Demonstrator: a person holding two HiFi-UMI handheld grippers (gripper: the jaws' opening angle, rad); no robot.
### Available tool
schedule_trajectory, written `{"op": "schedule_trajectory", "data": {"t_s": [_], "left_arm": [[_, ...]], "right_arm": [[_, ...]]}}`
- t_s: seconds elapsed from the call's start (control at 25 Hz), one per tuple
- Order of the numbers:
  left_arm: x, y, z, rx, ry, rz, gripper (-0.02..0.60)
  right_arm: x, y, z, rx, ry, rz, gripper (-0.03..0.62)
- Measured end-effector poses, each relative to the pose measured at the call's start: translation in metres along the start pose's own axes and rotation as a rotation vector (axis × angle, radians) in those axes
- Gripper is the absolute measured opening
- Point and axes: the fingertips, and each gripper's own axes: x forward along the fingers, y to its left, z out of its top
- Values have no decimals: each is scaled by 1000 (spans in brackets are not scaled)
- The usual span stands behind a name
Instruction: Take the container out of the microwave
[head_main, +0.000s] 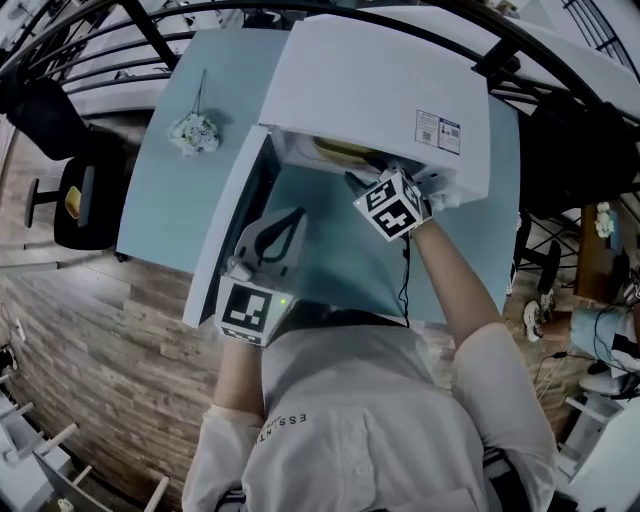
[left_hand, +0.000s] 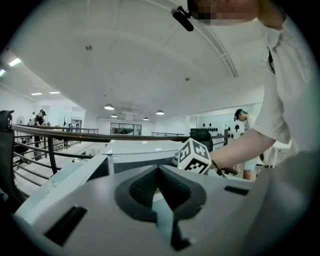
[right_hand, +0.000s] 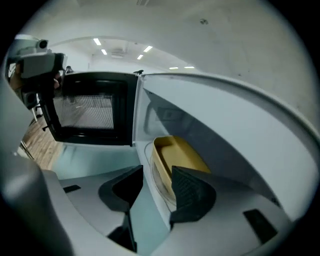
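Observation:
A white microwave (head_main: 370, 80) stands on a light blue table (head_main: 170, 210), its door (head_main: 222, 245) swung open to the left. Inside lies a yellow container (right_hand: 181, 156) on the glass turntable (right_hand: 159, 186); in the head view only a strip of the yellow container (head_main: 345, 152) shows. My right gripper (right_hand: 157, 172) is open at the microwave's mouth, with the container's near end just beyond its pads and the right pad (right_hand: 192, 192) overlapping it. The right gripper (head_main: 362, 175) reaches in under its marker cube (head_main: 398, 206). My left gripper (head_main: 295, 215) hangs shut and empty beside the open door.
A small sprig of white flowers (head_main: 195, 132) lies on the table left of the microwave. A black chair (head_main: 70, 200) stands on the wooden floor at far left. Black railings (left_hand: 50, 132) run round the work area. The table's near edge is close to my body.

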Motion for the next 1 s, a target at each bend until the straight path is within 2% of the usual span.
{"op": "schedule_trajectory", "data": {"t_s": [0.12, 0.44, 0.48, 0.56, 0.68, 0.8, 1.0], "left_arm": [[0, 5, -1, -40, 4, 2, -6], [-2, 12, -5, -56, 4, -13, -6], [-2, 12, -6, -50, 3, -19, -6], [-3, 12, -8, -55, 7, -24, -6], [-6, 12, -10, -66, 12, -26, -6], [-10, 11, -12, -36, 0, -46, -6], [-18, 9, -8, -86, -8, -50, -6]], "right_arm": [[20, 0, -3, -105, 77, 1, 189], [62, -2, -15, -308, 230, 21, 187], [65, -2, -17, -334, 240, 21, 182], [68, -3, -19, -378, 253, 13, 123], [69, -4, -19, -413, 254, 1, 52], [65, -1, -19, -424, 256, 6, 37], [48, 11, -12, -415, 245, 19, 23]]}}
